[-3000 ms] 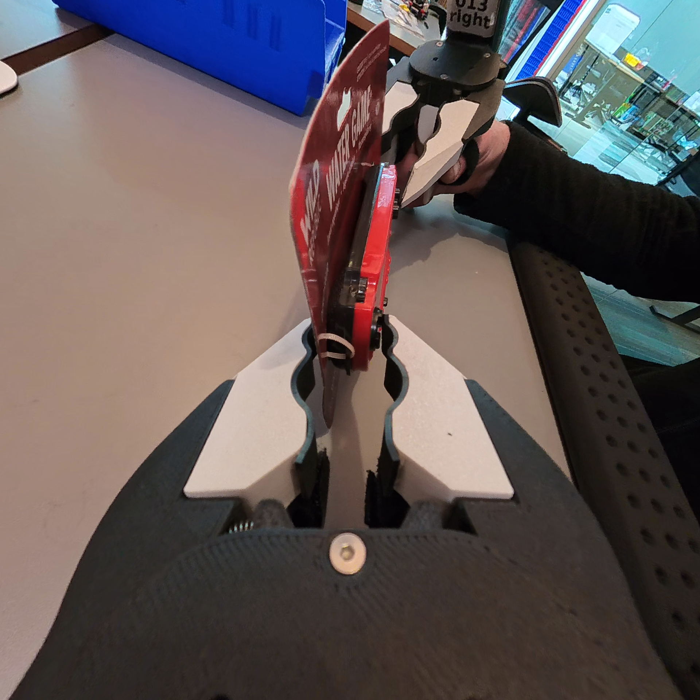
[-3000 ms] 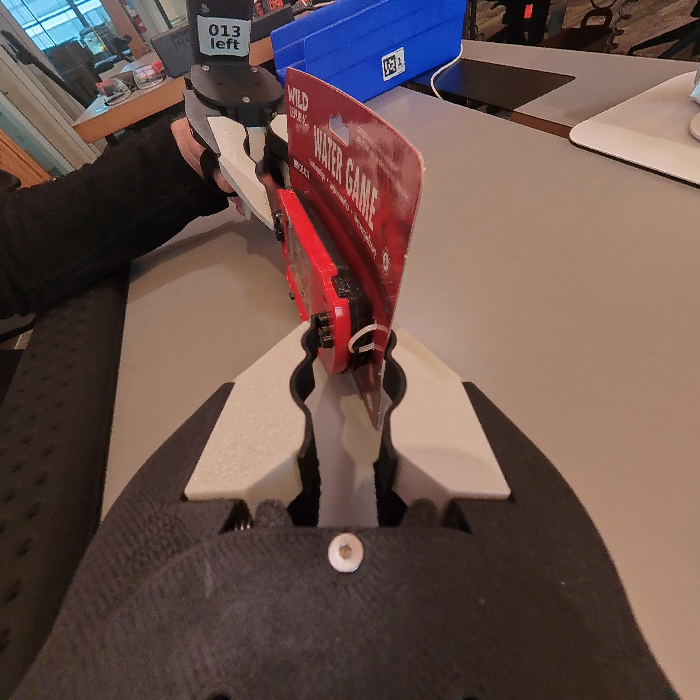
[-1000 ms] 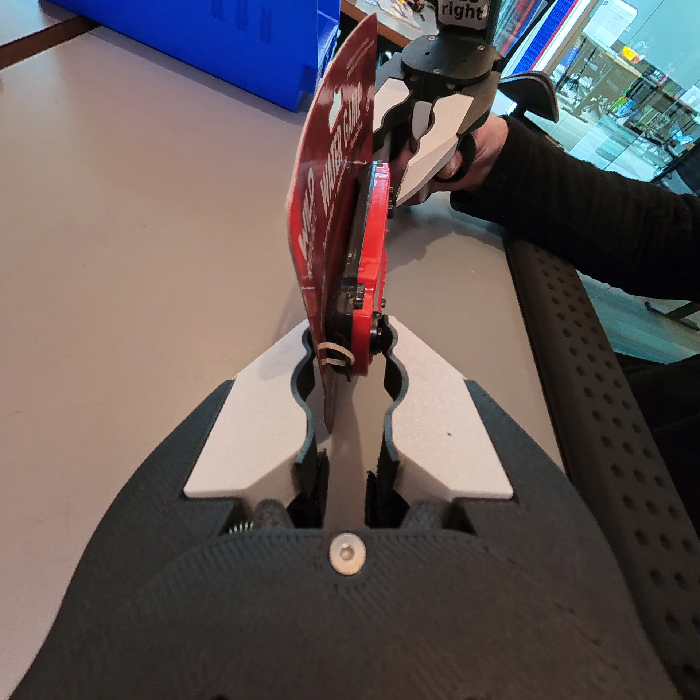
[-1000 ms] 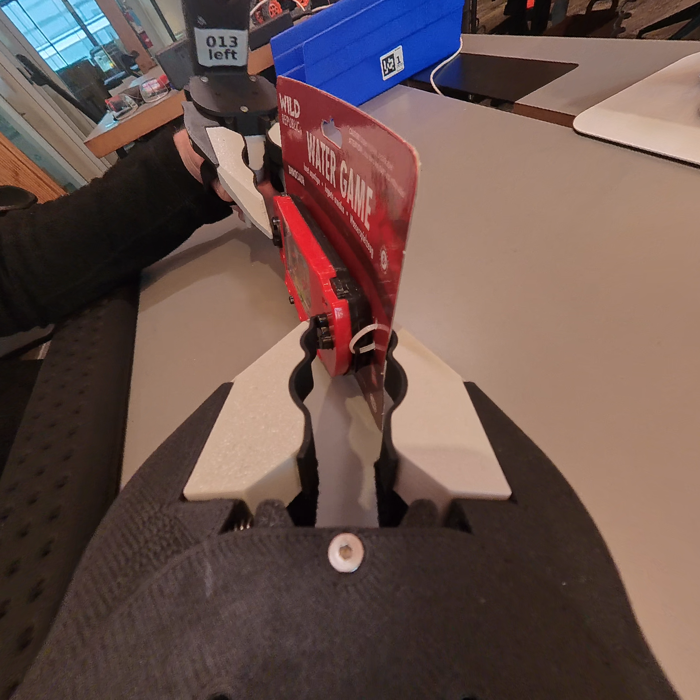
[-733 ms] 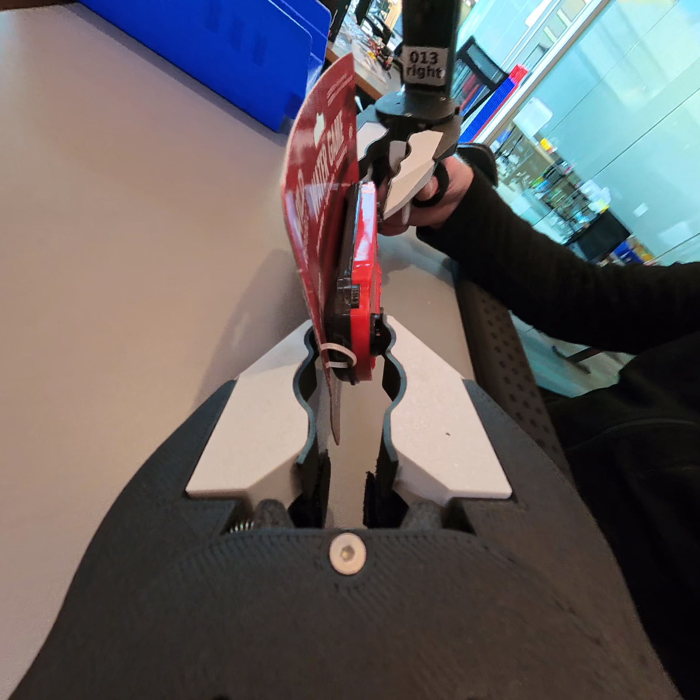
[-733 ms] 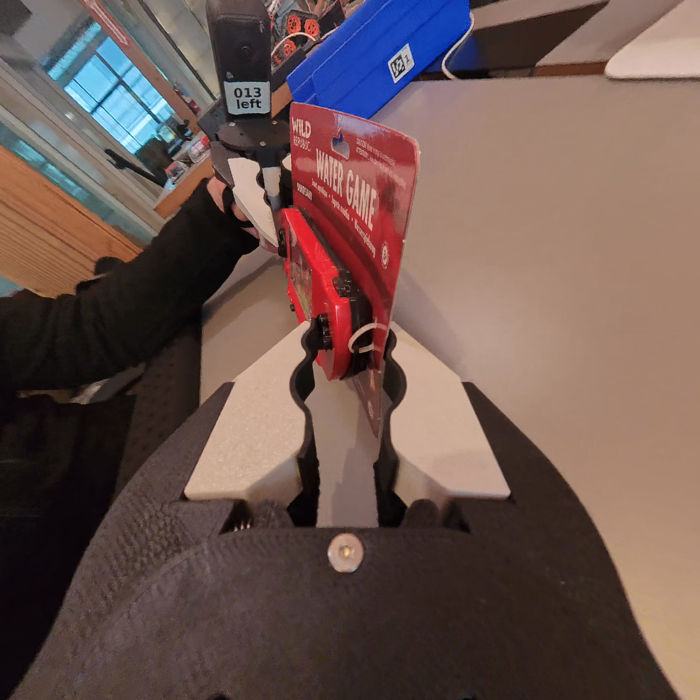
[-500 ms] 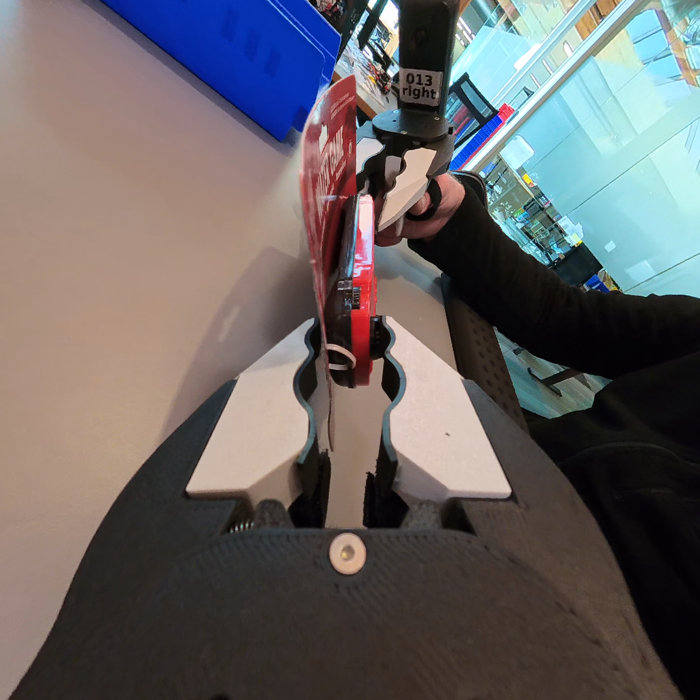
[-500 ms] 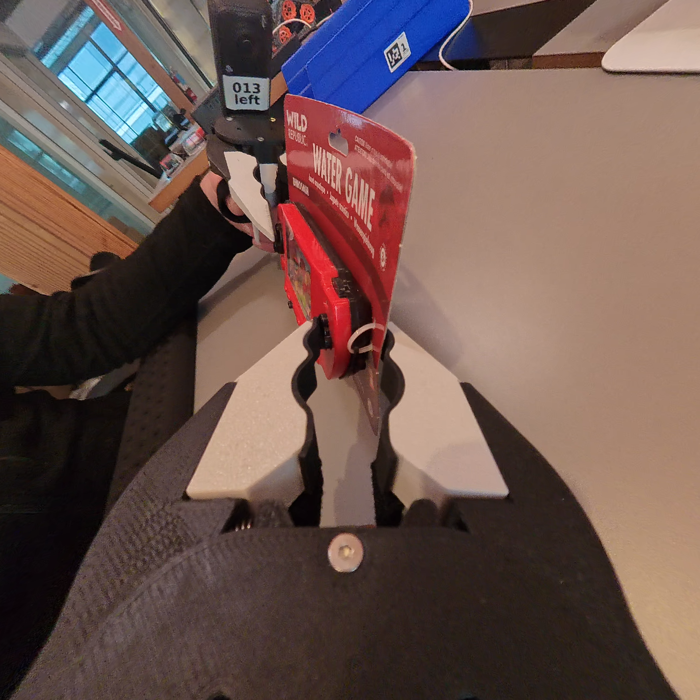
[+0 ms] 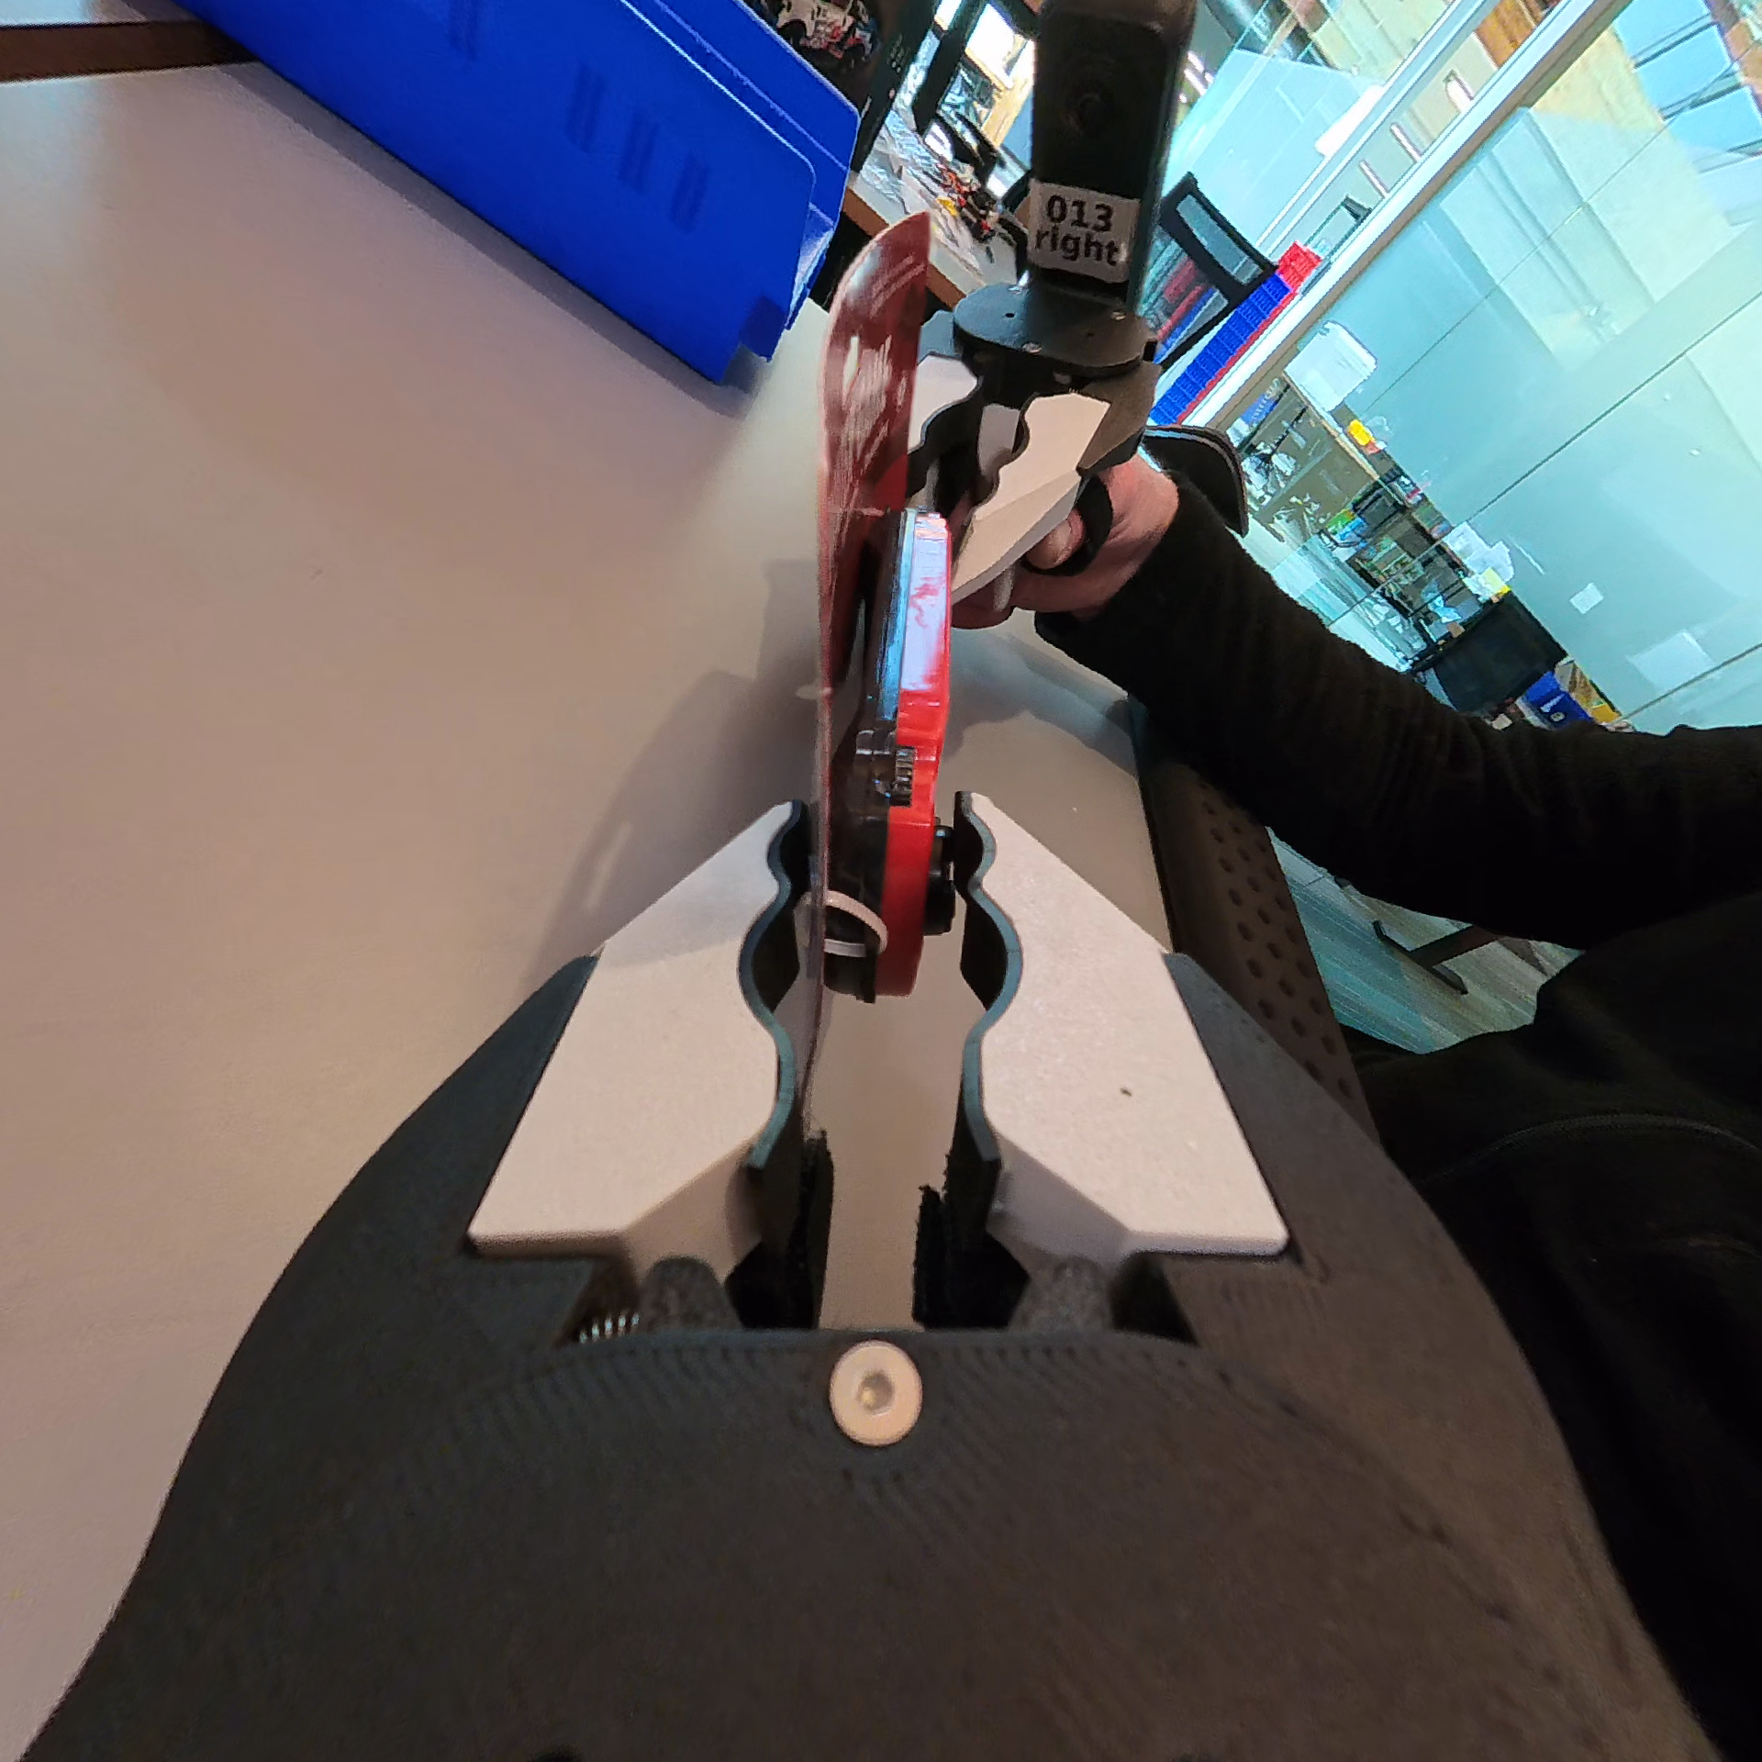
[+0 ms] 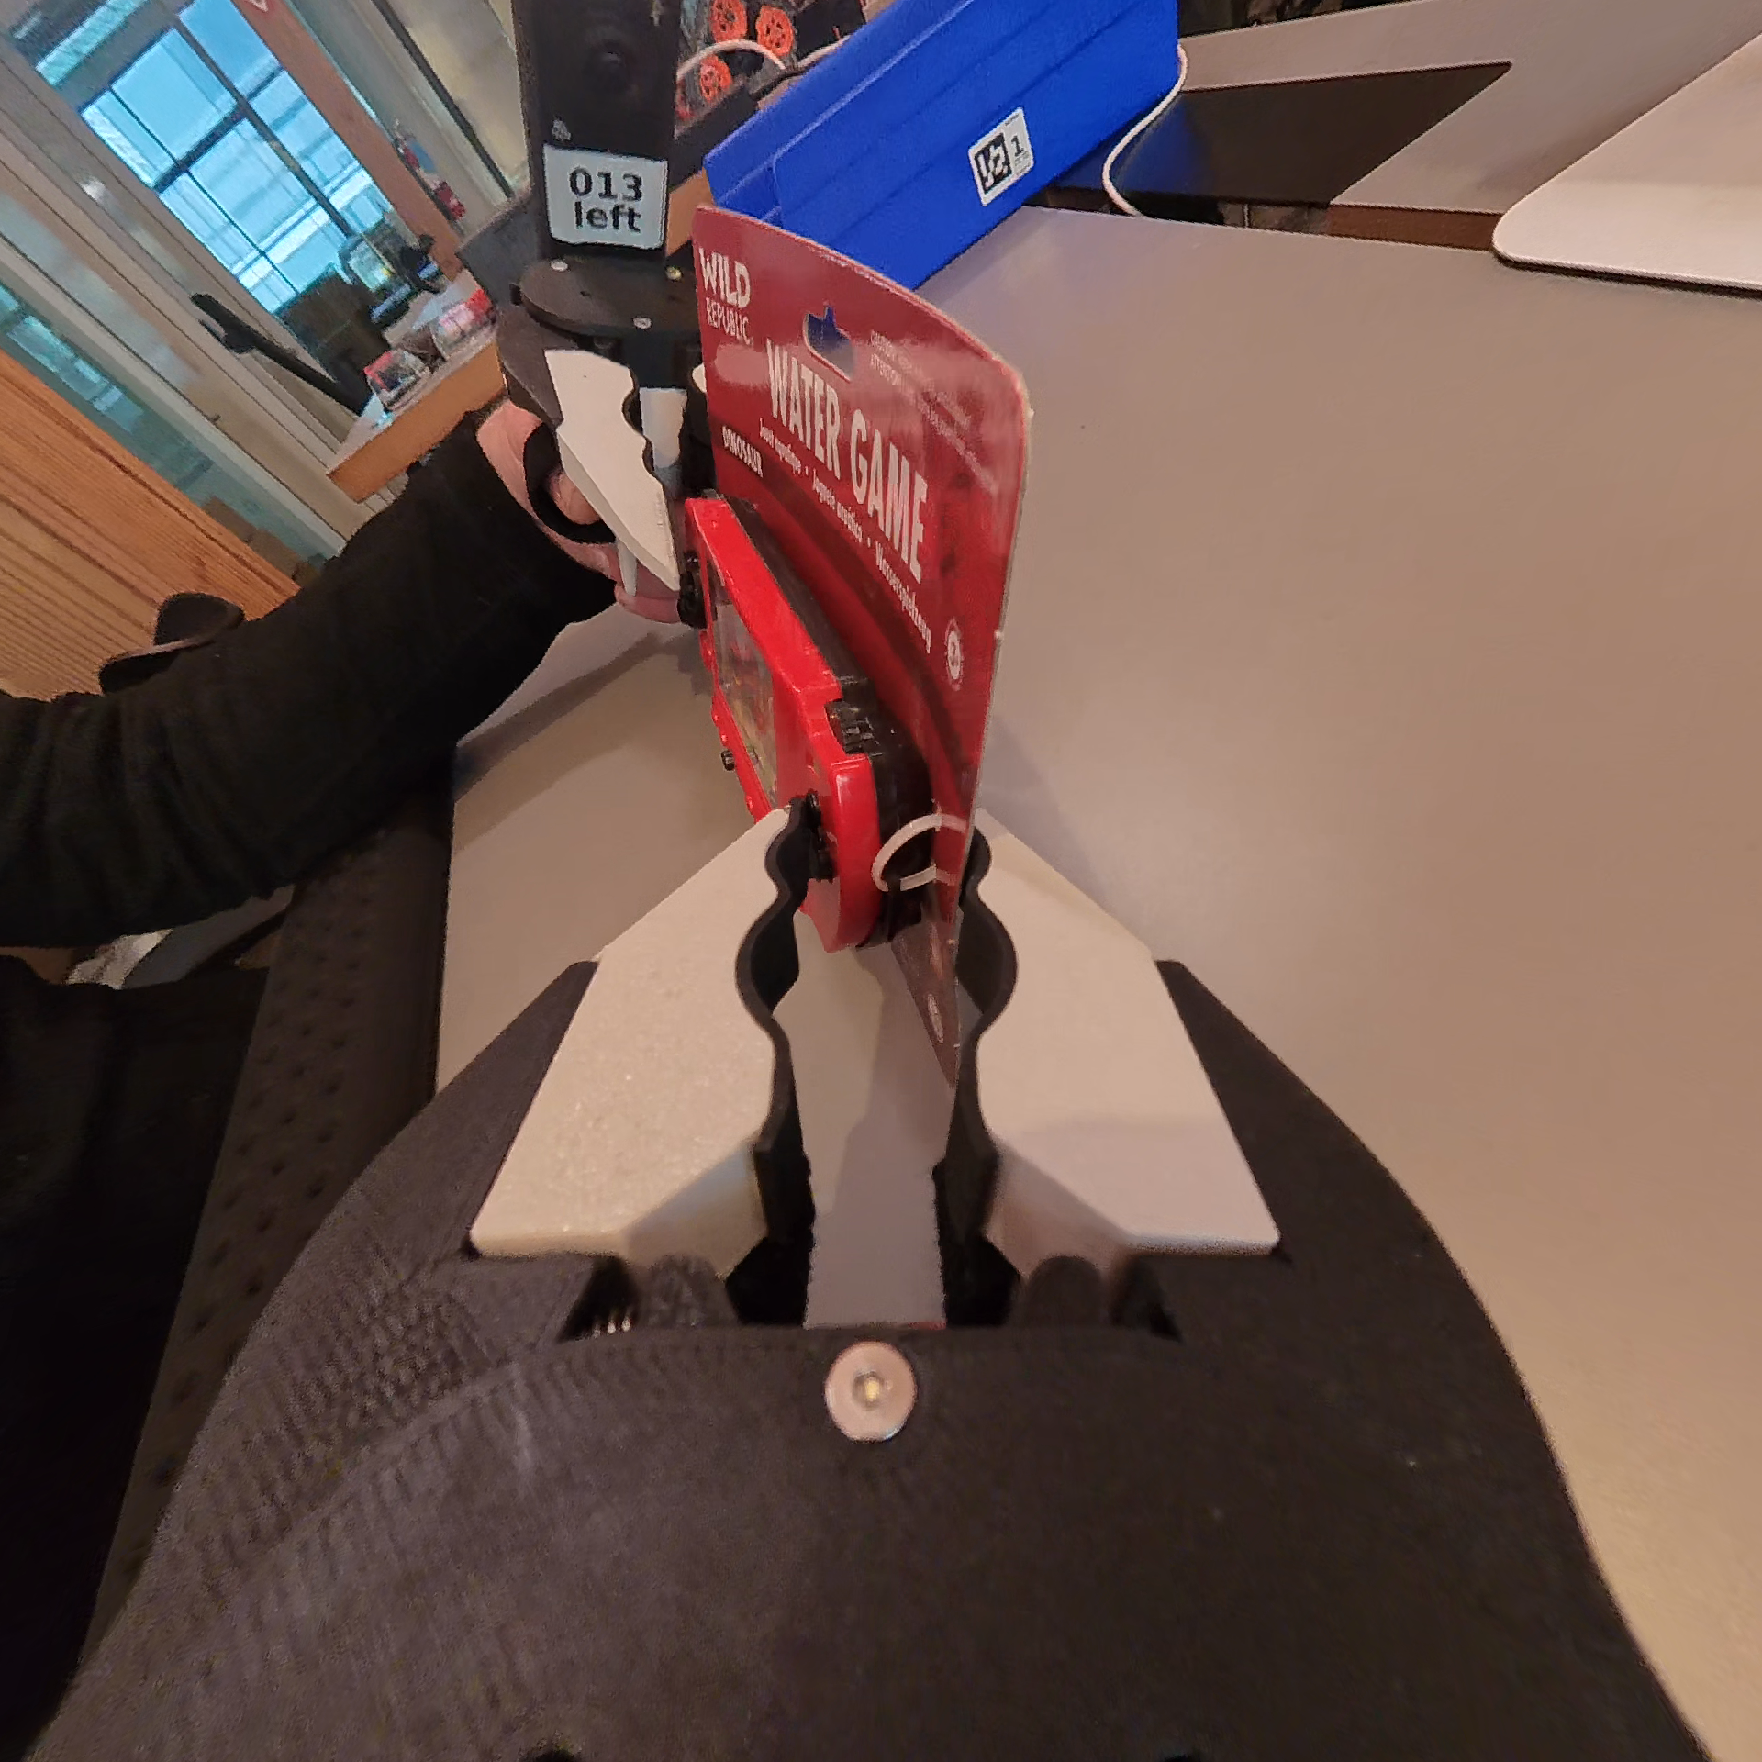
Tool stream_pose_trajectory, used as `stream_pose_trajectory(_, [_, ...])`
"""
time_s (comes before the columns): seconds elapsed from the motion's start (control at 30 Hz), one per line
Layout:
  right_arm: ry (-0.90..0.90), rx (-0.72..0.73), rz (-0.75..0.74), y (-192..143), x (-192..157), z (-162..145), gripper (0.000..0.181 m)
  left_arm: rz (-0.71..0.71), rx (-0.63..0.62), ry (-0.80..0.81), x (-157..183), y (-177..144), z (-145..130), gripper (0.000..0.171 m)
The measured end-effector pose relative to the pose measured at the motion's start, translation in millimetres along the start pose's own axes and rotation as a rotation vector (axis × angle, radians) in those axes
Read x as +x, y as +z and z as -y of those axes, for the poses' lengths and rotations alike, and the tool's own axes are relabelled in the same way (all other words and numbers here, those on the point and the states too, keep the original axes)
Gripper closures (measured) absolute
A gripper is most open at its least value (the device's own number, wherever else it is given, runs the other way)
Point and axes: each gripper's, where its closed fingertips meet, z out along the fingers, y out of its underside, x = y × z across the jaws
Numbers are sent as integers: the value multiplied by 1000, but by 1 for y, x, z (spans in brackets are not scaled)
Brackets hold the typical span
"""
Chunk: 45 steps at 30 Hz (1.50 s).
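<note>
Jaws of my left gripper [image 9: 877,849] and right gripper [image 10: 872,858] clamp opposite ends of the carded toy [image 10: 810,725], holding it upright above the table [image 9: 334,620].

The left tool [image 9: 882,863] and the right tool [image 10: 877,858] face each other, each with its jaws closed partway on an opposite end of the same flat item, each held by a hand [image 9: 1096,548] in a black sleeve [image 10: 238,725].
</note>
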Motion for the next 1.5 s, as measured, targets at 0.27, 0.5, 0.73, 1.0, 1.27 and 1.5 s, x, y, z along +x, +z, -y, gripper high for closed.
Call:
stream_pose_trajectory(0.27, [4,17,-16,0,3,0,150,11,-16,3,-1,3,-3,144])
stream_pose_trajectory(0.5, [-4,22,-15,1,3,-1,147,16,-24,6,-3,5,-4,144])
stream_pose_trajectory(0.73, [-40,-12,24,1,-3,-9,142,20,-40,5,-6,7,-9,145])
stream_pose_trajectory(1.0, [-76,-55,0,-1,0,-17,143,20,-50,3,-7,9,-12,145])
stream_pose_trajectory(1.27, [-80,-51,2,-5,1,-20,148,13,-58,6,-6,12,-13,144])
stream_pose_trajectory(1.5, [-89,-43,9,-5,2,-19,156,15,-47,1,-8,12,-11,144])
